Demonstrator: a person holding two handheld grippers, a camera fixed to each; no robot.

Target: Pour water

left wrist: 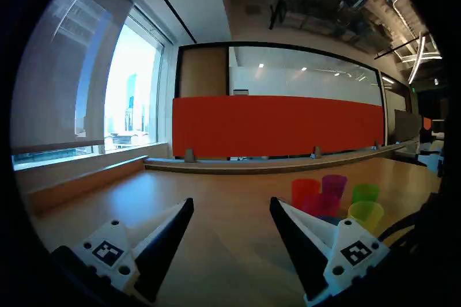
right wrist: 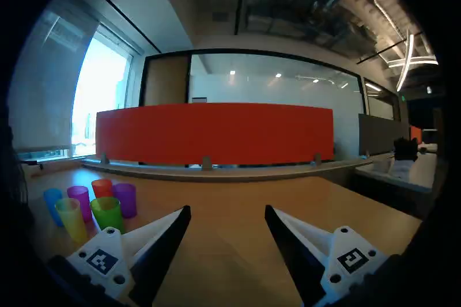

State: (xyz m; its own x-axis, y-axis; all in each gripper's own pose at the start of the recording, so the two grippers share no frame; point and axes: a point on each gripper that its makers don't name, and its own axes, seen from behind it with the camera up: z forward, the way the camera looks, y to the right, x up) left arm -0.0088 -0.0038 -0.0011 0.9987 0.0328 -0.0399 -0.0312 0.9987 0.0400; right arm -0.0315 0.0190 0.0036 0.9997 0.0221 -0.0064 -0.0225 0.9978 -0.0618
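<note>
Several translucent plastic cups stand grouped on the wooden table. In the left gripper view the red cup [left wrist: 304, 191], purple cup [left wrist: 333, 185], green cup [left wrist: 365, 193] and yellow cup [left wrist: 365, 215] sit right of my left gripper [left wrist: 231, 208], which is open and holds nothing. In the right gripper view a blue cup [right wrist: 53, 204], yellow cup [right wrist: 72, 218], green cup [right wrist: 107, 213], red cup [right wrist: 102, 187] and two purple cups [right wrist: 125, 199] stand left of my right gripper [right wrist: 226, 213], open with nothing between its fingers.
An orange divider panel [left wrist: 276, 125] runs along the table's far edge [right wrist: 219, 173]. A bright window [left wrist: 129, 99] and a low wooden ledge [left wrist: 86, 177] lie to the left. Dark cables [left wrist: 403, 229] trail by the cups. Another desk [right wrist: 403, 169] stands at the right.
</note>
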